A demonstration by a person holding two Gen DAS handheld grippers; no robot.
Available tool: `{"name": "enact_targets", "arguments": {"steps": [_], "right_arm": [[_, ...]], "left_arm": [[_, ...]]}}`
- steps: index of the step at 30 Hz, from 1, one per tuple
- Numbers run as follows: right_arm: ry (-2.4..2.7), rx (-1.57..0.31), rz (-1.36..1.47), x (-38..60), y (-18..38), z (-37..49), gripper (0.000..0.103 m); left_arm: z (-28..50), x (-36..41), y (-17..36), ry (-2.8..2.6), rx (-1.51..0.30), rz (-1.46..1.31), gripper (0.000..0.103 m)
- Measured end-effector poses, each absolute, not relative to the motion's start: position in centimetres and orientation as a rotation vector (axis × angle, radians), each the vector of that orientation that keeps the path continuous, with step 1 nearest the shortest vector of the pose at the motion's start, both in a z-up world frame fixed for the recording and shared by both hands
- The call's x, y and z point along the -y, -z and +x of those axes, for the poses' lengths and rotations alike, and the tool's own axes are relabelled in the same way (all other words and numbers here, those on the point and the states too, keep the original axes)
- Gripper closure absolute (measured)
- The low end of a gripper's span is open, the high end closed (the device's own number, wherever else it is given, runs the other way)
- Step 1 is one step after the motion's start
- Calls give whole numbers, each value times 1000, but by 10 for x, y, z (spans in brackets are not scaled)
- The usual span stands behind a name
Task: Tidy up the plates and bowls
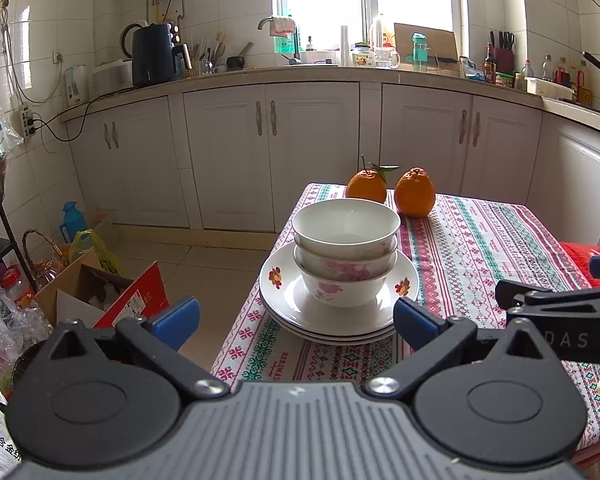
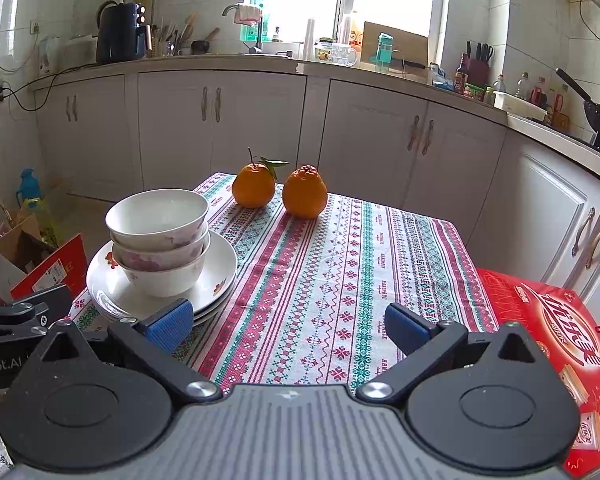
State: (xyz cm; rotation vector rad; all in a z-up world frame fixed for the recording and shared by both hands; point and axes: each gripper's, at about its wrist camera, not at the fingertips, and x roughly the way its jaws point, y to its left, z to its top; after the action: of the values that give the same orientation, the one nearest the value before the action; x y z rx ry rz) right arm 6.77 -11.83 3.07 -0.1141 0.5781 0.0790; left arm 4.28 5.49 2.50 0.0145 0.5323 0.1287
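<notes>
Three white bowls [image 1: 346,254] with pink flowers are nested on a stack of white flowered plates [image 1: 284,304] at the left edge of the table; the bowls [image 2: 160,240] and plates [image 2: 220,276] also show in the right wrist view. My left gripper [image 1: 296,320] is open and empty, just in front of the stack. My right gripper [image 2: 288,326] is open and empty over the tablecloth, to the right of the stack. The right gripper's body [image 1: 560,304] shows at the right of the left wrist view.
Two oranges [image 1: 392,192] sit at the table's far edge on the patterned tablecloth [image 2: 340,272]. A red box [image 2: 552,320] lies at the table's right. Cardboard boxes and bags [image 1: 96,296] crowd the floor to the left. Kitchen cabinets [image 1: 268,152] stand behind.
</notes>
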Motion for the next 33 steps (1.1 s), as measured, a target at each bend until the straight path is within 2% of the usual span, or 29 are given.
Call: {"name": "enact_targets", "arguments": {"steps": [33], "right_arm": [[-72, -568, -115, 119, -32, 65, 0]], "left_arm": [[41, -53, -27, -129, -532, 9, 1]]}}
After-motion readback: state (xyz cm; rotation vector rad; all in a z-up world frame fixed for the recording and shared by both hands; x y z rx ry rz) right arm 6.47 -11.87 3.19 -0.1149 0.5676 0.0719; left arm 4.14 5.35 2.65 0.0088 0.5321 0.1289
